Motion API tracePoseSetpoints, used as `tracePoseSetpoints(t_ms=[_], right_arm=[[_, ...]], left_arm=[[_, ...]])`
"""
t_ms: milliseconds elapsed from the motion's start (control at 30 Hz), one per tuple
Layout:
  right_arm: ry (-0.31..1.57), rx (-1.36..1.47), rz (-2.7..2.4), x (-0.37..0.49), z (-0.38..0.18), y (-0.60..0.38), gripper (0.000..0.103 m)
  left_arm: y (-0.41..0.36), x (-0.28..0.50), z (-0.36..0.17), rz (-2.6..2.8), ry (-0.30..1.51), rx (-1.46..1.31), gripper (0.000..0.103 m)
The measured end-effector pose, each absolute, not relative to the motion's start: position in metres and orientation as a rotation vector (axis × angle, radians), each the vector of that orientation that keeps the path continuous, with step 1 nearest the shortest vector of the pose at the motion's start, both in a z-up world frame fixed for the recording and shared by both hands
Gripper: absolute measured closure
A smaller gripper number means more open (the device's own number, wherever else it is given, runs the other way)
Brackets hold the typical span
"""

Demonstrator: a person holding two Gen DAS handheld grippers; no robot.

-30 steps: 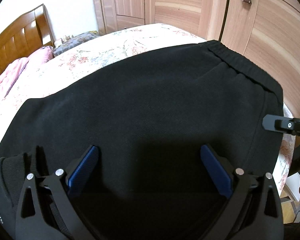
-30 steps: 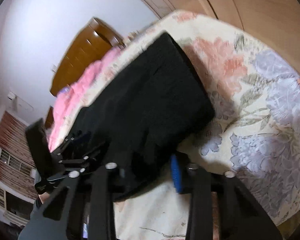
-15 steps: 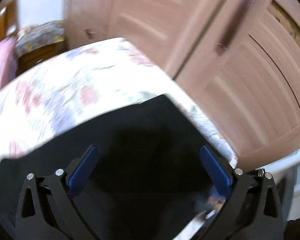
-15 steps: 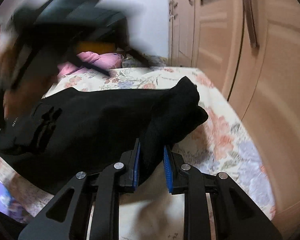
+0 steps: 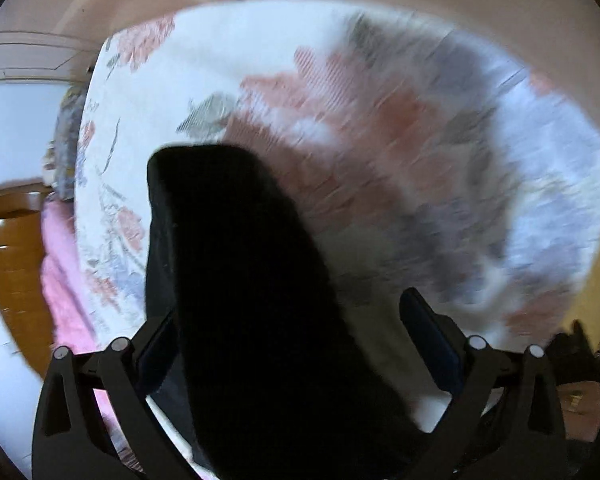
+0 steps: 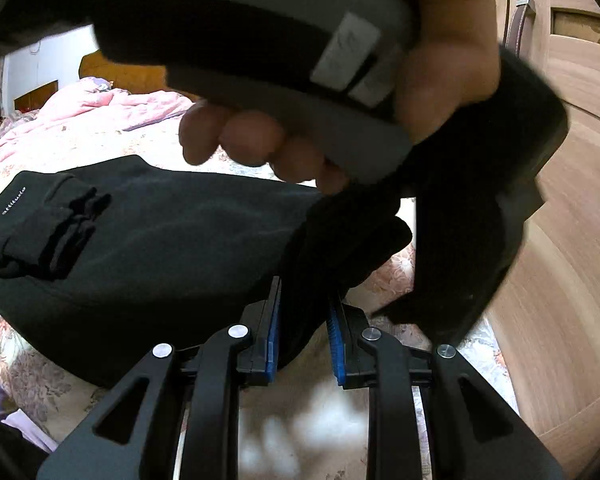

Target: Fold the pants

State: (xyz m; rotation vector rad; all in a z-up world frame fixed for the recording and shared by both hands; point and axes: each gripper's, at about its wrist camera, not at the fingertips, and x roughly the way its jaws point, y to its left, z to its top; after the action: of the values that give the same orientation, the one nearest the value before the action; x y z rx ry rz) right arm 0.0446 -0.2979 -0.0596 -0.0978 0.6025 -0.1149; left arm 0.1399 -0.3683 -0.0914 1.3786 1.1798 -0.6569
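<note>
Pinching a bunched fold of the black pants [image 6: 172,240], the right gripper [image 6: 303,334] has its blue pads [image 6: 273,332] drawn close together with dark cloth caught between them, near the edge of the garment that faces the wardrobe. From that pinch the cloth rises slightly off the floral bedspread [image 6: 40,376], while the rest of the pants lies flat across the bed, with a folded cuff or pocket piece bearing small white lettering toward the left of the right wrist view. Above this, filling the top of the same view, a bare hand [image 6: 440,60] grips the grey and black body of the left gripper, whose dark front part hangs down close beside the raised cloth. In the left wrist view, which is blurred by motion, the left gripper [image 5: 292,336] shows its two fingers [image 5: 428,332] spread wide apart; a thick band of black fabric [image 5: 240,280] runs up between them, lying against the left-side finger and clear of the right-side one, so nothing is clamped there. Beyond it lies the bedspread [image 5: 380,140] with pink and grey flowers, a pink quilt [image 5: 60,272] along its left side, and a wooden headboard [image 5: 8,264] past that. A wooden wardrobe door [image 6: 572,240] stands at the right of the right wrist view.
</note>
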Motion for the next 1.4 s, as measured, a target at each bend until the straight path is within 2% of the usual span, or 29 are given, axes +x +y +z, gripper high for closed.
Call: tracePoseSetpoints(t_ms=[33,133,167,200,233,267,367,533,633,867,1000,1133,1267,1400], right_arm=[[0.606,-0.096,-0.115,0.045,-0.061,-0.299,0.080],[0.609,-0.085,-0.107,0.040,-0.057,-0.301,0.076],[0.608,-0.064,-0.096,0.035,-0.055,-0.303,0.070],[0.613,-0.026,-0.079,0.031,-0.055,-0.306,0.048],[0.614,0.005,-0.063,0.028,-0.053,-0.305,0.019],[0.610,0.066,-0.023,0.022,-0.055,-0.310,0.011],[0.643,0.153,0.007,0.015,-0.061,-0.314,0.011],[0.477,0.252,0.376,-0.011,-0.028,-0.289,0.014],[0.544,0.254,0.581,0.011,-0.017,-0.243,0.010],[0.507,0.232,0.308,-0.018,-0.029,-0.251,0.010],[0.662,0.263,0.168,0.004,-0.054,-0.249,0.009],[0.686,0.150,0.188,0.040,-0.048,-0.196,0.008],[0.720,-0.176,0.006,0.057,-0.070,-0.141,0.008],[0.658,-0.266,-0.034,0.048,-0.062,-0.132,0.008]], left_arm=[[-0.366,0.143,-0.093,-0.650,1.201,1.367,0.055],[-0.358,0.147,-0.086,-0.692,1.198,1.311,0.070],[-0.355,0.148,-0.083,-0.706,1.191,1.289,0.071],[-0.351,0.151,-0.079,-0.717,1.191,1.254,0.073],[-0.349,0.155,-0.075,-0.728,1.196,1.220,0.075],[-0.345,0.159,-0.071,-0.739,1.201,1.187,0.075],[-0.331,0.167,-0.052,-0.773,1.198,1.095,0.077],[-0.303,0.174,-0.015,-0.809,1.175,0.953,0.077],[-0.290,0.179,-0.002,-0.816,1.163,0.885,0.077],[-0.215,0.190,0.055,-0.818,1.103,0.623,0.079],[-0.163,0.202,0.087,-0.831,1.076,0.466,0.079],[-0.125,0.197,0.113,-0.840,1.025,0.365,0.079],[-0.071,0.185,0.142,-0.842,0.959,0.251,0.080],[0.045,0.177,0.152,-0.803,0.877,0.036,0.081]])
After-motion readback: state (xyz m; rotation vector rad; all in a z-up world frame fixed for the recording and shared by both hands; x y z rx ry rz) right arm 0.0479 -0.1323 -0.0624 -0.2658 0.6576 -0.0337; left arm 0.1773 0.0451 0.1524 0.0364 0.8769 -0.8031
